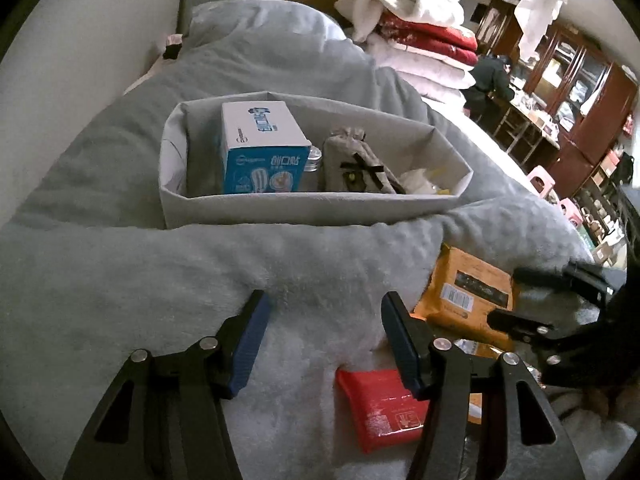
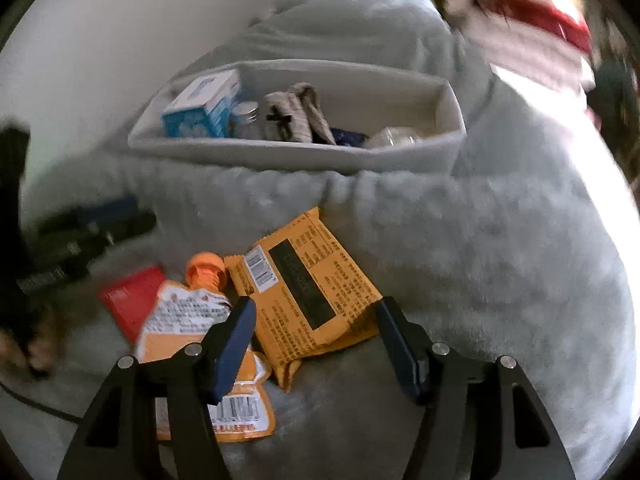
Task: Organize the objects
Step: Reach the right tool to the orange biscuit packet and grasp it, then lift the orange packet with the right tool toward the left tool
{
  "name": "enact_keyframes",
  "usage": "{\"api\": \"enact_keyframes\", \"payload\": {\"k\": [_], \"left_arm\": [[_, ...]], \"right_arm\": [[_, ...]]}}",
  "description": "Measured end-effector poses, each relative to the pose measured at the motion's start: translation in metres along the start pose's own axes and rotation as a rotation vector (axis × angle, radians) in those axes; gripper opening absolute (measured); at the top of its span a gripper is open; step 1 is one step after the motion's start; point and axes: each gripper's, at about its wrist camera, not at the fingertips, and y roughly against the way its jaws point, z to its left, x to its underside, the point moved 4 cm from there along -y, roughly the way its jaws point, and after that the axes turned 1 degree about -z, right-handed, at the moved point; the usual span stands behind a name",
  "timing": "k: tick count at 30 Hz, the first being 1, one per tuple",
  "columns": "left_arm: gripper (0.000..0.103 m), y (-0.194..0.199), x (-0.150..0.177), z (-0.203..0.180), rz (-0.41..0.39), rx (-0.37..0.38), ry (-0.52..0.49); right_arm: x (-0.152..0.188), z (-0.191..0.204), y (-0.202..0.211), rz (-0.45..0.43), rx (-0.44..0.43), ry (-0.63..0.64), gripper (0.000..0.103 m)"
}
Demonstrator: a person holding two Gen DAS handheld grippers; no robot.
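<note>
A white fabric bin (image 1: 280, 208) sits on a grey blanket (image 1: 160, 280), holding a blue-and-white box (image 1: 260, 148), a small jar and a grey pouch with a black bow (image 1: 356, 164). My left gripper (image 1: 325, 300) hangs open over bare blanket, a red packet (image 1: 380, 408) just under its right finger. My right gripper (image 2: 316, 304) is open above an orange snack packet (image 2: 304, 292), the packet lying flat between its fingers with no pad pressing on it. An orange-capped spout pouch (image 2: 188, 320) lies under its left finger, beside the red packet (image 2: 132, 296).
Folded white and red bedding (image 1: 412, 20) is stacked behind the bin. A person in dark clothes (image 1: 490, 80) stands far right near dark wooden cabinets (image 1: 580, 80) and pink stools (image 1: 540, 180). A pale wall (image 1: 60, 60) borders the bed on the left.
</note>
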Motion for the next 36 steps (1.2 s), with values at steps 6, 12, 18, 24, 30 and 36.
{"api": "enact_keyframes", "payload": {"k": [6,12,18,24,30,36], "left_arm": [[0.058,-0.001,0.0,0.004,0.013,0.003,0.007],[0.058,-0.005,0.0,0.005,0.029,0.0,0.008],[0.059,-0.008,-0.001,0.005,0.045,-0.001,0.005],[0.059,-0.008,-0.001,0.006,0.049,0.002,0.006],[0.059,-0.009,-0.001,0.006,0.05,0.001,0.005],[0.06,-0.009,0.0,0.006,0.054,0.003,0.004]], "right_arm": [[0.003,0.028,-0.014,-0.027,0.197,0.515,0.071],[0.003,0.003,-0.022,0.101,-0.029,0.351,0.076],[0.013,-0.001,-0.02,0.132,0.053,0.369,0.076],[0.015,-0.013,-0.01,0.075,0.059,0.32,0.072],[0.017,0.0,0.023,-0.121,0.162,0.379,0.07],[0.017,0.002,0.038,-0.192,0.187,0.332,0.07]]}}
